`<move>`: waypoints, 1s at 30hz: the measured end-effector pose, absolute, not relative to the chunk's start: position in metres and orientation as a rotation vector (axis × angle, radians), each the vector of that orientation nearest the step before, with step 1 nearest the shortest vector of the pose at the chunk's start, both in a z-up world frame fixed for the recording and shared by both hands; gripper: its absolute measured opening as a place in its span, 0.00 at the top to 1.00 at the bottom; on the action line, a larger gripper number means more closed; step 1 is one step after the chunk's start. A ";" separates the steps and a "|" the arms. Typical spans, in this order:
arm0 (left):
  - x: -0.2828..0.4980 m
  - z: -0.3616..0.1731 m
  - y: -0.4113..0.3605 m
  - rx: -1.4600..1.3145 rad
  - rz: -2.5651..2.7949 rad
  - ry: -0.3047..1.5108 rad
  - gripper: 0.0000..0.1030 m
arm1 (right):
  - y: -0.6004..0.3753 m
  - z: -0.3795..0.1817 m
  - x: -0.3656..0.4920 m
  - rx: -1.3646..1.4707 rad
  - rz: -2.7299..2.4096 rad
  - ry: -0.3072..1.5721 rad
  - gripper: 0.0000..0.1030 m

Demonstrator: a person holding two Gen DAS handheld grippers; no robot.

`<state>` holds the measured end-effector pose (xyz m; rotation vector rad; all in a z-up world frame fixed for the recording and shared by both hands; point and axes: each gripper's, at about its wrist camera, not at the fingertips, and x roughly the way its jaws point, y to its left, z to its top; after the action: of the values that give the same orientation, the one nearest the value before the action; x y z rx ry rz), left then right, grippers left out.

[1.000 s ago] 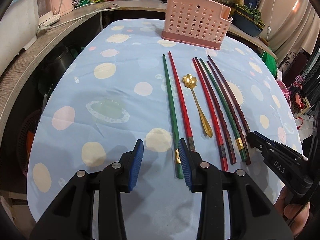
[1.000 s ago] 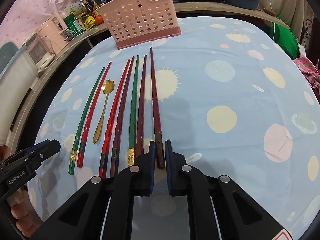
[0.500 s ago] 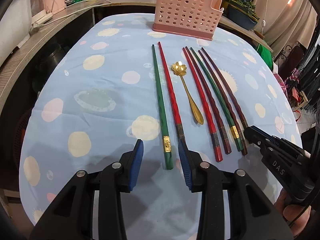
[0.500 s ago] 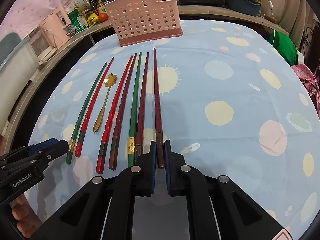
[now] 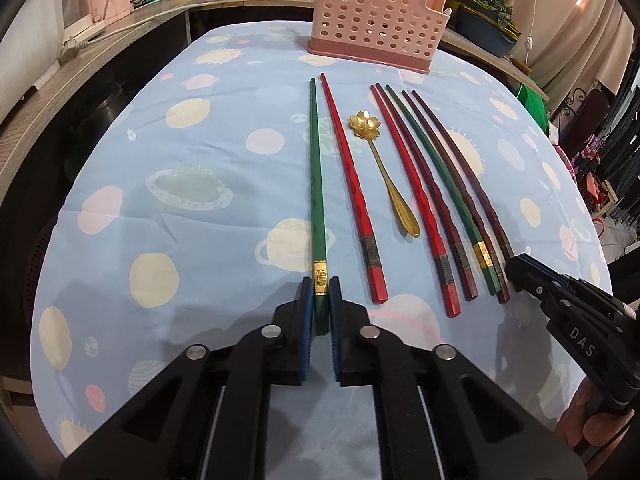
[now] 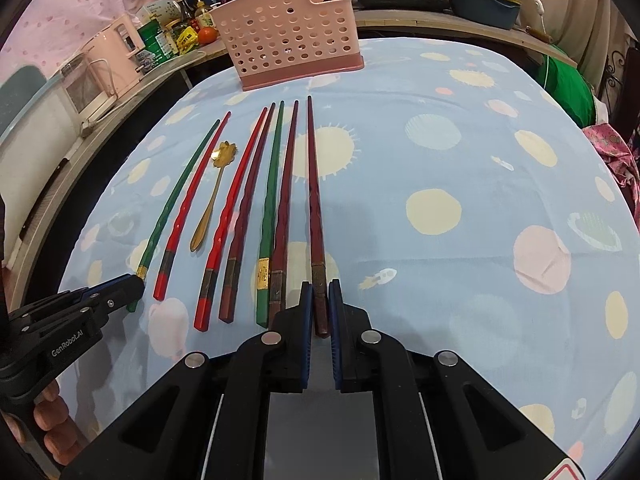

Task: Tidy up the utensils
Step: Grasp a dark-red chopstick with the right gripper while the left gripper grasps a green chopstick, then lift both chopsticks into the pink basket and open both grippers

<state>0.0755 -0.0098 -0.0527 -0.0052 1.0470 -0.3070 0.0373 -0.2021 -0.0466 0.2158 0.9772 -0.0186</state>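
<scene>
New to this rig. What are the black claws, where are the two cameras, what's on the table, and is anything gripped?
No robot arm here: a person holds a two-finger gripper in each hand, and each carries a fisheye camera looking forward along its fingers. One picture is the left gripper's view, the other the right's.

On the blue patterned tablecloth lie seven chopsticks in a row, plus a gold spoon with a flower-shaped bowl. Behind them stands a pink perforated utensil holder.

The left gripper is closed around the thick end of the leftmost green chopstick. The right gripper is closed around the rightmost dark red chopstick. Both chopsticks appear to lie flat on the cloth, not lifted. Each gripper also shows at the edge of the other's view.
</scene>
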 end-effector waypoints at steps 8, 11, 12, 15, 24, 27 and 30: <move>0.073 -0.047 -0.008 -0.008 -0.303 1.036 0.93 | -0.204 -0.043 0.028 0.227 -0.015 0.970 0.93; 0.070 -0.036 -0.007 -0.013 -0.304 1.020 0.93 | -0.206 -0.033 0.021 0.237 -0.013 0.949 0.93; 0.068 -0.031 -0.006 -0.016 -0.303 1.011 0.93 | -0.207 -0.029 0.019 0.240 -0.012 0.940 0.93; 0.064 -0.013 -0.001 -0.034 -0.303 0.984 0.93 | -0.211 -0.014 0.013 0.252 -0.014 0.910 0.93; 0.064 0.044 0.017 -0.098 -0.291 0.893 0.93 | -0.232 0.046 0.004 0.338 -0.002 0.798 0.93; 0.068 0.065 0.020 -0.104 -0.285 0.849 0.93 | -0.239 0.066 0.006 0.354 0.002 0.758 0.93; 0.073 0.082 0.022 -0.112 -0.279 0.814 0.93 | -0.243 0.081 0.008 0.359 0.001 0.724 0.93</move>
<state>0.0735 0.0221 0.0825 -0.1116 0.8142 -0.2792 0.0084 -0.2434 0.0814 0.3589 0.7241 0.0014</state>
